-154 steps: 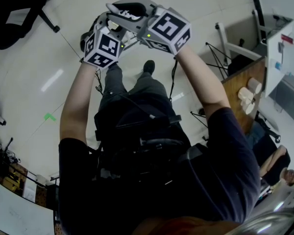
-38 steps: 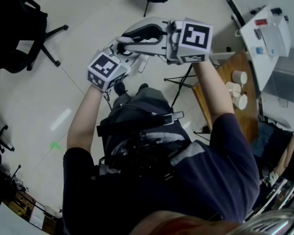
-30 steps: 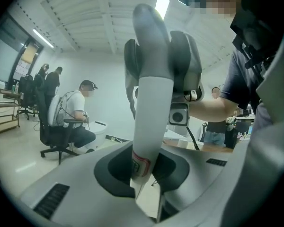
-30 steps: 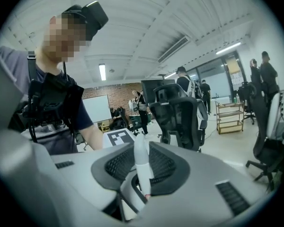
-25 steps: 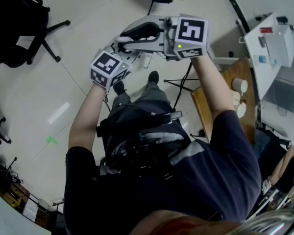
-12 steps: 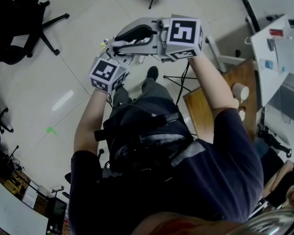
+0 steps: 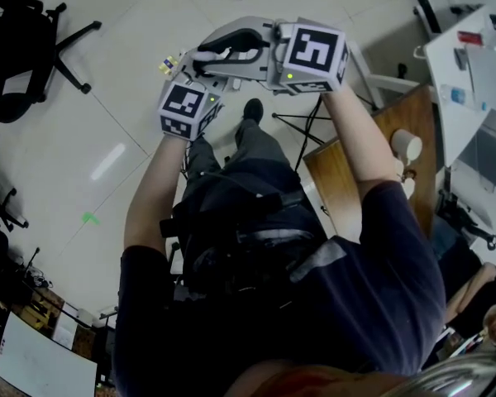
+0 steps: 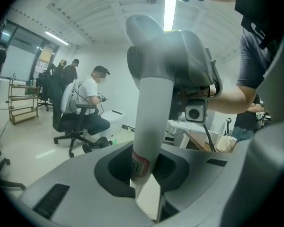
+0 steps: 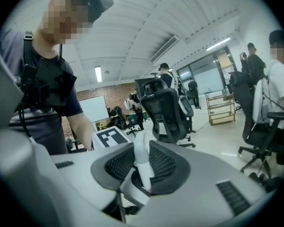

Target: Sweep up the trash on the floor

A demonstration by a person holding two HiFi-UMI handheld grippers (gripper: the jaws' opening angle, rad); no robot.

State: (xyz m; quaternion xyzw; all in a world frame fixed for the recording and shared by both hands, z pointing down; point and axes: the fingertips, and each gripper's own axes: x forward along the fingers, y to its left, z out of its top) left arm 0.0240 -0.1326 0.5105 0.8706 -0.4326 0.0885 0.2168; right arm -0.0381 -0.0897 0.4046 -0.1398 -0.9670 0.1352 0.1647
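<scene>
Pale floor (image 7: 107, 81) below you carries small trash (image 7: 169, 63) just beyond both grippers. Your left gripper (image 8: 143, 174) has its jaws clamped on a white pole (image 8: 149, 122); your right gripper (image 9: 143, 174) has its jaws clamped on a slim white handle (image 9: 141, 157).

Head view top-down; L/R gripper views close-up
</scene>
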